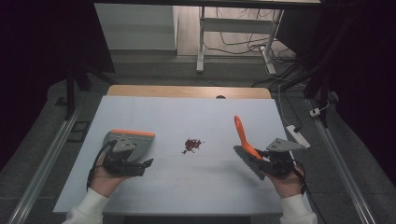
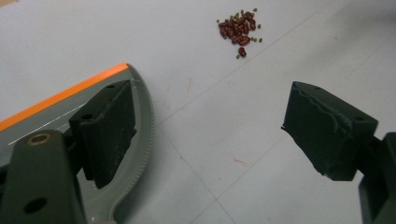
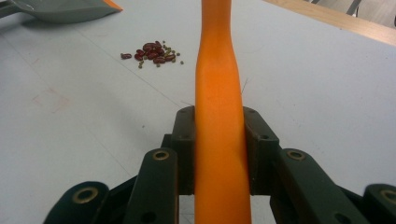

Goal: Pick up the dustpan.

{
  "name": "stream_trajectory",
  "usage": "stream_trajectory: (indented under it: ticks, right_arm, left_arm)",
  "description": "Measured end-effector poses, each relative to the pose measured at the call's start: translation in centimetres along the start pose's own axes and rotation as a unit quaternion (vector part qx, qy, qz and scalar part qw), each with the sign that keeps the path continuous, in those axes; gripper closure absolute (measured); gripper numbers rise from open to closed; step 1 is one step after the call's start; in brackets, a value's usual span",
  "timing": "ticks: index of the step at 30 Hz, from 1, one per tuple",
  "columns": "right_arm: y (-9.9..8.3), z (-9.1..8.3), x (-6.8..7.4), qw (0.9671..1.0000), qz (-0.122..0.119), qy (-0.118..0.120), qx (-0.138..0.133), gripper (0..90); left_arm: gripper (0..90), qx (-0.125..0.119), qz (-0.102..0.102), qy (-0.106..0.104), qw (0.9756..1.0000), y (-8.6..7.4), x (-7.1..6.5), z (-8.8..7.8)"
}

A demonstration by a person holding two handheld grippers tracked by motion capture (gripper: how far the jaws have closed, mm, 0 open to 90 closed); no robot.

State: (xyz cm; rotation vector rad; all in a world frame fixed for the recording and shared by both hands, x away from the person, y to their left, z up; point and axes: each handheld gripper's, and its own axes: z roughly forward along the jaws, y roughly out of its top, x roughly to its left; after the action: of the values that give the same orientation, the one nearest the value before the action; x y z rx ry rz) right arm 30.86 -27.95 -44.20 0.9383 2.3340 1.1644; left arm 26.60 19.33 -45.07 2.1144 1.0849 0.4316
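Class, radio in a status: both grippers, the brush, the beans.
Right gripper shut on brush. Left gripper open, beside dustpan. Beans piled mid-table, nothing in the way.

In the right gripper view the brush handle runs off the top and bottom edges, and the dustpan is cropped at the top left corner. In the left gripper view the dustpan is partly behind a jaw and runs off the left edge. The small greenish bits among the beans are perhaps lentils.
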Motion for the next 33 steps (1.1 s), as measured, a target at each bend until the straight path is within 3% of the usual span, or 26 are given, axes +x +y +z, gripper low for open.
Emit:
stream_trajectory:
  ticks: [5, 14, 25, 30, 33]
  right_arm:
    - [0.2, -0.1, 0.0, 1.0000, 0.003, -0.006, 0.000, 69.9]
    - [0.3, -0.3, -0.4, 0.9999, 0.009, -0.012, -0.004, 69.9]
    - [0.2, -0.1, -0.3, 0.9999, 0.008, -0.009, 0.001, 69.9]
    - [0.1, 0.2, -0.3, 0.9999, 0.008, -0.011, 0.006, 69.9]
    - [0.2, 0.3, -0.3, 0.9999, 0.007, -0.010, 0.007, 69.9]
  left_arm:
    - [17.9, 0.003, 0.002, -0.002, 1.0000, 0.1, 0.3, -0.3]
    - [19.4, 0.015, -0.055, 0.021, 0.9982, -0.8, 2.9, -1.1]
    - [17.8, 0.012, -0.080, 0.040, 0.9959, -1.4, 4.4, -3.7]
    - [17.2, 0.037, -0.081, 0.034, 0.9954, -2.1, 4.5, -3.4]
    - [17.1, 0.058, -0.083, 0.040, 0.9940, -2.5, 4.4, -2.9]
